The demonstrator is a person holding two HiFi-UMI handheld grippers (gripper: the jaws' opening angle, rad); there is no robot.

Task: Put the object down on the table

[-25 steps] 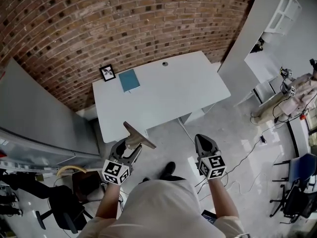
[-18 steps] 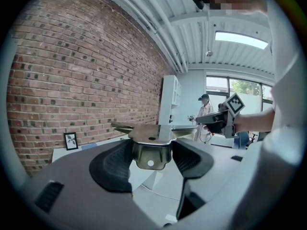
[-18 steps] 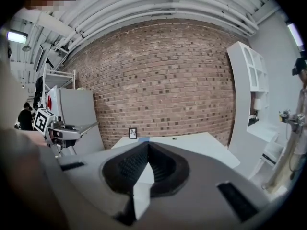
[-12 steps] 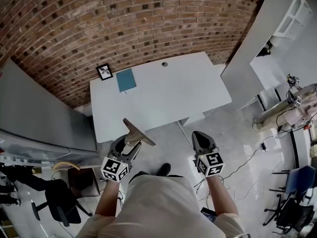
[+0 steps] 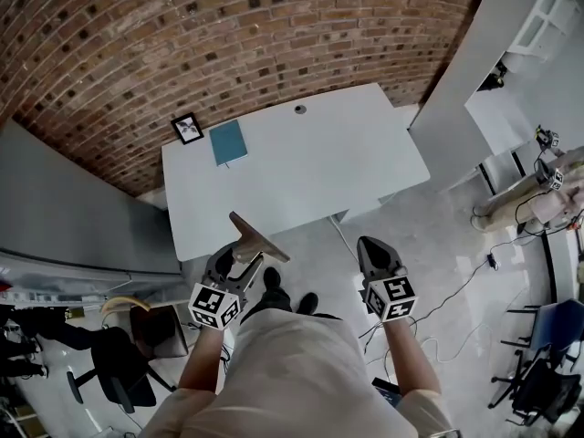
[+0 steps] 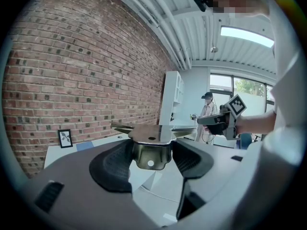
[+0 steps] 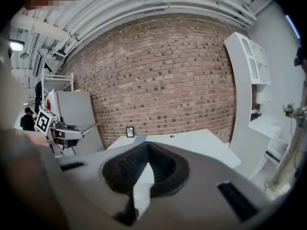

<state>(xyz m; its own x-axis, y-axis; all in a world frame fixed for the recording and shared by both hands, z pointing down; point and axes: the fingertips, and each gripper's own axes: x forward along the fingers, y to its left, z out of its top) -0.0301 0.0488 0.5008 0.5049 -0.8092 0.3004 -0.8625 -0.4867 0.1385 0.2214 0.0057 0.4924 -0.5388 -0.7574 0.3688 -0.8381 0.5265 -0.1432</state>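
fig. metal bracket carried toward table, head view with both gripper views. the metal bracket (image 5: 256, 244) was gripped by the left gripper (image 5: 239, 261): its folded stem, pierced by a round hole, was clamped between the two ribbed pads, and its flat plate was seen spreading above the jaws, roughly level. the bracket was held in the air over the floor, clear of the tabletop, just short of the near edge of the white table (image 5: 347, 153), toward that edge's left end. the right gripper (image 5: 371, 245) was carried at 3 o'clock of the left one, well apart, its jaws brought together at the tips with nothing between them. on the table, a blue notebook (image 5: 228, 142) was laid near the far left corner, and a small framed picture (image 5: 187, 128) was set just beside it at 10 o'clock, before the brick wall (image 5: 182, 26). a black office chair (image 5: 114, 377) was placed at 8 o'clock of the left gripper.
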